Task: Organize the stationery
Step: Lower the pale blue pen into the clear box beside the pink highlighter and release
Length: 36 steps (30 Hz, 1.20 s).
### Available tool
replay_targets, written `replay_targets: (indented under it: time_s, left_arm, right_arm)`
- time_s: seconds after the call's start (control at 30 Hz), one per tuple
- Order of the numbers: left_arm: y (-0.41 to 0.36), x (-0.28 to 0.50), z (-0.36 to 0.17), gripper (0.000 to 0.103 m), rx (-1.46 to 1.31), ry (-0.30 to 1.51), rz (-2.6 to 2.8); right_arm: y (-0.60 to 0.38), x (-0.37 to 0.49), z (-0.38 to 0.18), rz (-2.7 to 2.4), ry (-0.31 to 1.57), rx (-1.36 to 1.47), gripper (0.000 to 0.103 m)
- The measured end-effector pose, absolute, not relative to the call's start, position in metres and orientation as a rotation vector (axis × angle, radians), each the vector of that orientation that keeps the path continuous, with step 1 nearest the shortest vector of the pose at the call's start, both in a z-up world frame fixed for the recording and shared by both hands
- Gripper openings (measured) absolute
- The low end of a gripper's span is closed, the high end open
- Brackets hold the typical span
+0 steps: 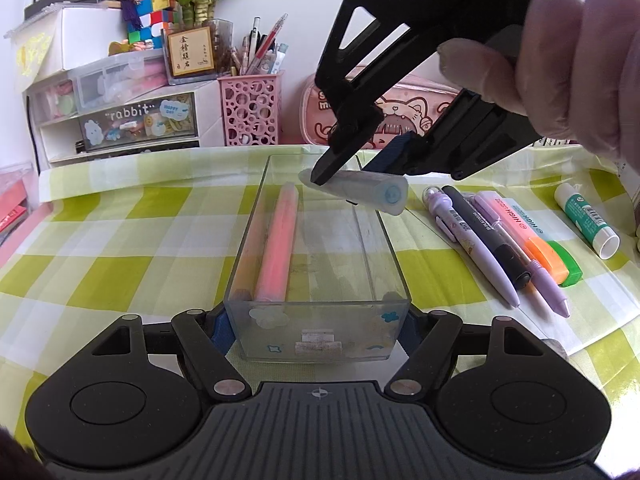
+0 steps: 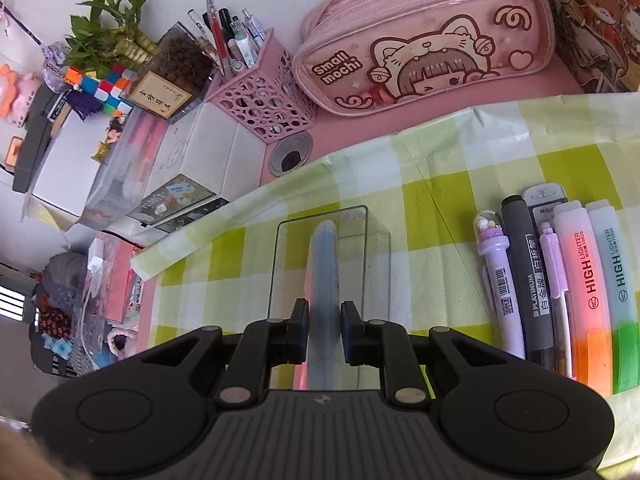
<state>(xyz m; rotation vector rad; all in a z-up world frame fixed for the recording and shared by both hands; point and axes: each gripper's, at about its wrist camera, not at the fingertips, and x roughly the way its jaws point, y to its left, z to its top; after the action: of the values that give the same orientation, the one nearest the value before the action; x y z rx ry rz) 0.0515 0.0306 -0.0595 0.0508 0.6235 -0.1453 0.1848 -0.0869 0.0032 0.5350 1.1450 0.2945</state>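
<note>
Right gripper [image 1: 340, 172] is clamped on the pale blue pen [image 1: 360, 192], hovering over the clear tray's [image 1: 320, 328] 12 o'clock end. Left gripper [image 1: 318, 332] squeezes the tray's near end. The pen looks light, stiff and slick; I'd grip mid-barrel.

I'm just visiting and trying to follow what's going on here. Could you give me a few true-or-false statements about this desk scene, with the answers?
1. The right gripper holds a pale blue pen over the clear tray. True.
2. The tray is empty. False: a pink pen lies in it.
3. The left gripper clamps the tray's near end. True.
4. The glue stick is in the tray. False: it lies on the checked cloth.
5. The pencil case is green. False: it is pink.
</note>
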Motion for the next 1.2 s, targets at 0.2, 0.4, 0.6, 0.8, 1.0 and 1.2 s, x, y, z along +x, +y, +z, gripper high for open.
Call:
replay_targets:
  time_s: [0.2, 0.4, 0.6, 0.8, 1.0, 1.2]
  left_arm:
    - [0.031, 0.052, -0.059, 0.073, 0.051, 0.623, -0.146]
    - [0.03, 0.052, -0.059, 0.073, 0.051, 0.624, -0.146]
    - [0.03, 0.052, -0.059, 0.073, 0.051, 0.624, -0.145]
    - [0.029, 0.052, -0.06, 0.073, 0.052, 0.624, -0.145]
    - [0.028, 0.052, -0.06, 0.074, 0.055, 0.625, -0.142]
    - [0.027, 0.052, -0.06, 0.074, 0.056, 0.625, -0.142]
  right_arm:
    - [-0.072, 0.189, -0.006, 0.278, 1.169, 0.498, 0.021]
    - [-0.073, 0.189, -0.009, 0.324, 1.161, 0.517, 0.023]
    - [-0.087, 0.171, 0.006, 0.393, 1.089, 0.51, 0.035]
    - [-0.129, 0.137, 0.026, 0.359, 0.974, 0.49, 0.042]
    - [-0.169, 0.102, 0.037, 0.275, 0.847, 0.426, 0.055]
    - [-0.191, 0.073, 0.03, 0.205, 0.746, 0.357, 0.064]
